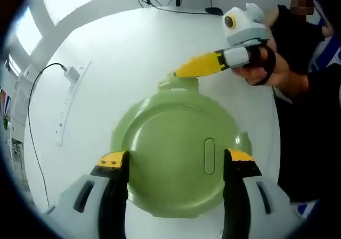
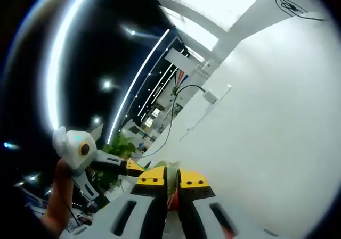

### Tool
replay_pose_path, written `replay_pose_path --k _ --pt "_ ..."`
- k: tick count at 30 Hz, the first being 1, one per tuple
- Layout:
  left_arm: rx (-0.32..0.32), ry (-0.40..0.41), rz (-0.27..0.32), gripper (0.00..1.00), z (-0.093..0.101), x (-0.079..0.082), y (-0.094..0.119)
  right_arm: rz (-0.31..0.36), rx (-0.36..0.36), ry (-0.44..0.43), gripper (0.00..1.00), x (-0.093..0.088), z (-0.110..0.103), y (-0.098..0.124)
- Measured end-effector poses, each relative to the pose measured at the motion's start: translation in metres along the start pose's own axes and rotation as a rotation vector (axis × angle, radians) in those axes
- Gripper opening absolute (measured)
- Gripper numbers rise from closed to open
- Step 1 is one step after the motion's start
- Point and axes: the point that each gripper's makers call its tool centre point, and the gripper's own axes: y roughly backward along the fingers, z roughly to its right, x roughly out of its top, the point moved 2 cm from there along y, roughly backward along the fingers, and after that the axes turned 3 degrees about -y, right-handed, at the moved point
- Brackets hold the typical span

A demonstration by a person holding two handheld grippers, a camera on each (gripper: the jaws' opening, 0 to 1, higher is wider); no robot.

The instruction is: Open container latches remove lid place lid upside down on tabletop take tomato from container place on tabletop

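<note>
- Between the parted jaws of the left hand-held gripper [image 1: 176,167]: green lid [image 1: 176,159] on its container, resting on the white bench [image 1: 122,63].
- At lid's far latch [image 1: 178,82]: right hand-held gripper [image 1: 184,71], tips together.
- Right gripper view: jaws nearly closed, something red and green [image 2: 171,196] between them.

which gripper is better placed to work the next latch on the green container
Probably the right gripper: its yellow tips sit at the latch tab on the green lid. The left gripper is open, straddling the lid.
</note>
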Motion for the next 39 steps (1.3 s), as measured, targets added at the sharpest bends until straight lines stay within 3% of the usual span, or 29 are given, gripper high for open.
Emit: replay_pose_path --k 10,14,24,25,27,31,36,39 --pt "0.017 0.011 0.083 0.64 0.002 0.0 0.005 0.016 0.058 0.042 0.03 0.003 -0.007 0.018" --pt "0.023 0.025 0.127 0.63 0.006 -0.001 0.011 0.002 0.067 0.102 0.03 0.003 -0.011 0.019" --pt "0.087 0.086 0.266 0.63 0.018 -0.025 0.02 -0.123 0.135 0.218 0.04 -0.021 -0.016 0.026" --pt "0.092 0.106 0.303 0.63 0.019 -0.022 0.02 -0.14 0.149 0.224 0.04 -0.025 -0.018 0.028" --pt "0.097 0.109 0.313 0.63 0.027 -0.028 0.022 -0.17 0.167 0.235 0.04 -0.035 -0.024 0.033" --pt "0.137 0.11 0.349 0.63 0.039 -0.032 0.02 -0.159 0.168 0.289 0.04 -0.038 -0.025 0.036" --pt "0.215 0.091 0.411 0.63 0.051 -0.038 0.016 -0.149 0.141 0.269 0.05 -0.033 -0.017 0.033" --pt "0.233 0.087 0.469 0.65 0.06 -0.037 0.015 -0.15 0.12 0.222 0.14 -0.027 -0.011 0.025"
